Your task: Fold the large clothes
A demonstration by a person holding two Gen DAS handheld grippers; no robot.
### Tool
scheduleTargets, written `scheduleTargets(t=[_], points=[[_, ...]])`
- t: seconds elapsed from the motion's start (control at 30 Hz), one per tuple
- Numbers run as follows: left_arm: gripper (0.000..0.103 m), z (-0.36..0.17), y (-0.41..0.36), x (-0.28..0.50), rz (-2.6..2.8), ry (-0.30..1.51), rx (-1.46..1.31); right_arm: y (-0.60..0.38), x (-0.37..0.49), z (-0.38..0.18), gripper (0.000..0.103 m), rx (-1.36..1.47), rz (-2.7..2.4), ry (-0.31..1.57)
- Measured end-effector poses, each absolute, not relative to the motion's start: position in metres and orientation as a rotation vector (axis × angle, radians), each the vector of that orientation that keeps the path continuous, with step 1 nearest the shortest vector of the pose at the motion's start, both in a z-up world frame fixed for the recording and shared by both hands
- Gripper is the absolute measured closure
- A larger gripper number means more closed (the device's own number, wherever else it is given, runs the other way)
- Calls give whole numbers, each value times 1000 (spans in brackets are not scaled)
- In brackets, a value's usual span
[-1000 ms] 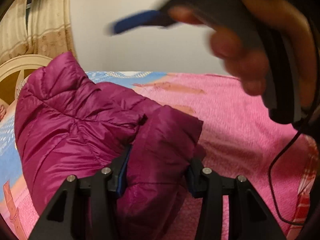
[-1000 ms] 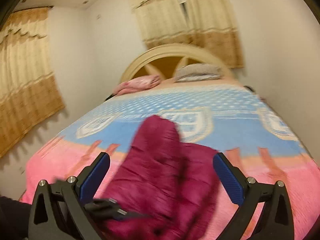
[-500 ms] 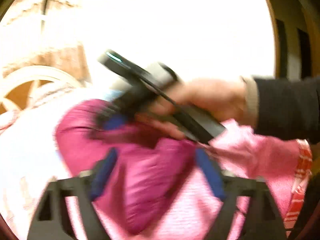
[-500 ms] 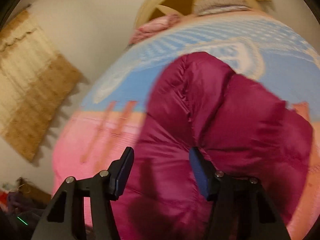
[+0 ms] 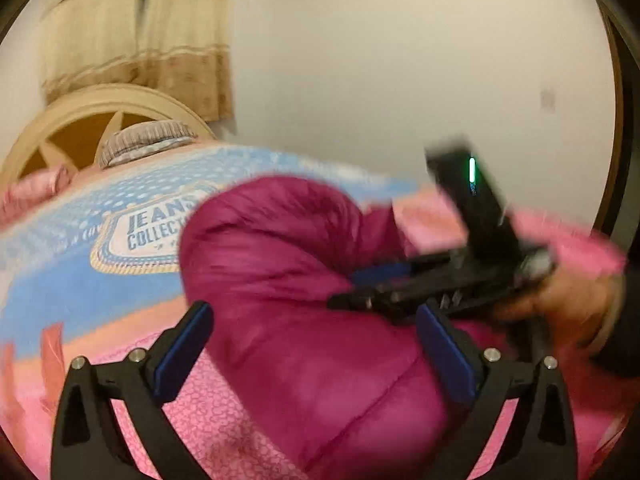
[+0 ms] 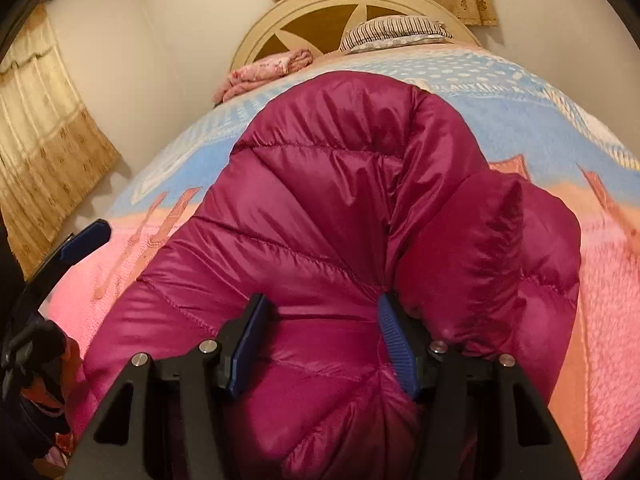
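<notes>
A magenta quilted puffer jacket (image 6: 340, 208) lies bunched on the bed; it also shows in the left wrist view (image 5: 288, 264). My right gripper (image 6: 320, 340) is closed on a thick fold of the jacket at its near edge, its blue pads pressed into the fabric. In the left wrist view the right gripper (image 5: 400, 280) reaches in from the right onto the jacket. My left gripper (image 5: 312, 348) is open and empty, jaws wide apart, just above the jacket's near part. One left finger shows at the left edge of the right wrist view (image 6: 84, 240).
The bed carries a blue and pink blanket (image 6: 520, 100) with a printed label. A cream headboard (image 6: 348, 4), a striped pillow (image 6: 396, 32) and a folded pink cloth (image 6: 264, 72) are at the far end. Curtains (image 6: 44, 160) hang at the left; walls are close on both sides.
My left gripper let go of the jacket fold, opened wide and drew back. My right gripper came down from above, open, and closed on the jacket's near fold.
</notes>
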State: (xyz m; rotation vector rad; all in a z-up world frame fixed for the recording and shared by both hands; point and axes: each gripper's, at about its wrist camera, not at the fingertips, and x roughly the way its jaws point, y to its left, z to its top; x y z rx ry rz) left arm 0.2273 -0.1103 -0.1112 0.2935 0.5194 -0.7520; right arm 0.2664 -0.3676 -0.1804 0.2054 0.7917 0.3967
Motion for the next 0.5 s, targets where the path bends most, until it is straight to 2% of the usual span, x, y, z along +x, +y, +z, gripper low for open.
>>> scheduleTargets(t=[0.07,0.17,0.37,0.5], points=[[0,-131,-125,233,-725,527,385,-369,268,-184,46,217,405,784],[0,-143,-119,241,-742,571,326,-371,261,-186,46,229,427,766],[0,-138,-132,234,-729,576,370,-379,255,-190,46,269,456,762],[0,-140,-145,233,-729,567,423,-393,255,-166,46,336,388,769]])
